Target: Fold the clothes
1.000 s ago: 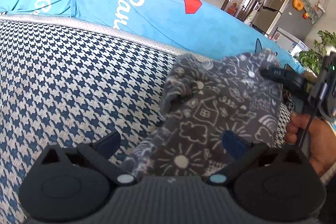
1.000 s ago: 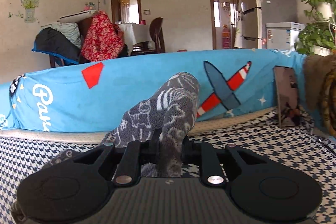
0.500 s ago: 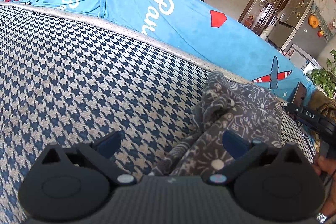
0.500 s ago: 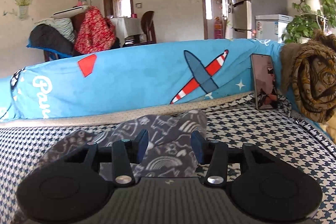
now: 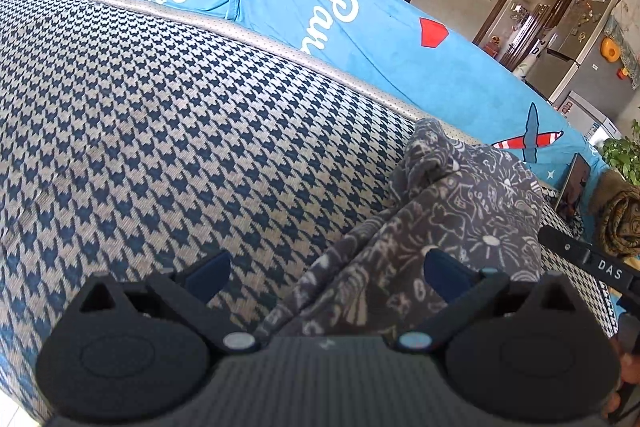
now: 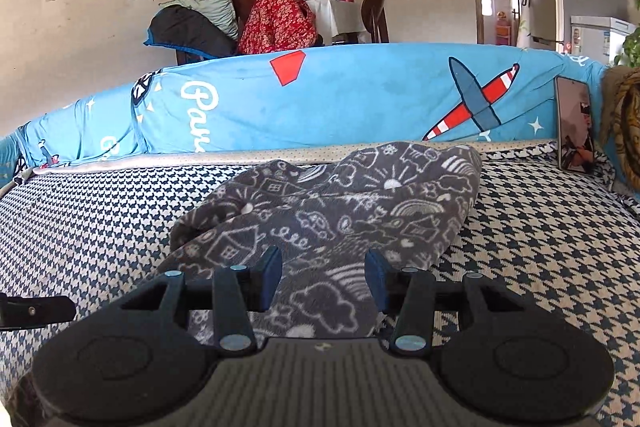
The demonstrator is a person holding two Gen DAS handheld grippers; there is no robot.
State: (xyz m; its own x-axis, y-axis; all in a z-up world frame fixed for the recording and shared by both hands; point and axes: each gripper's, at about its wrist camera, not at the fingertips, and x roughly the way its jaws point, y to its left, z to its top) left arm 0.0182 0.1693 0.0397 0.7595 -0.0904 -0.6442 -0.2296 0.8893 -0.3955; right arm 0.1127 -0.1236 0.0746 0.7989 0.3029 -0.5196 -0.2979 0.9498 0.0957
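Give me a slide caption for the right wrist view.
Open right tongs over a rumpled grey garment on a houndstooth cushion.

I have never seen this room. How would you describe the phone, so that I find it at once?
Start from the houndstooth cushion where the grey doodle-print garment lies. At the cushion's far right corner, the phone stands upright, leaning against the blue airplane-print cover. It is the only flat, hard, glossy rectangle there; the brown patterned cloth to its right is soft and crumpled.

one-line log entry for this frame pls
task: fold clothes | left hand-held gripper: open | right hand-held gripper: open | grey doodle-print garment: bunched on houndstooth cover, unheld
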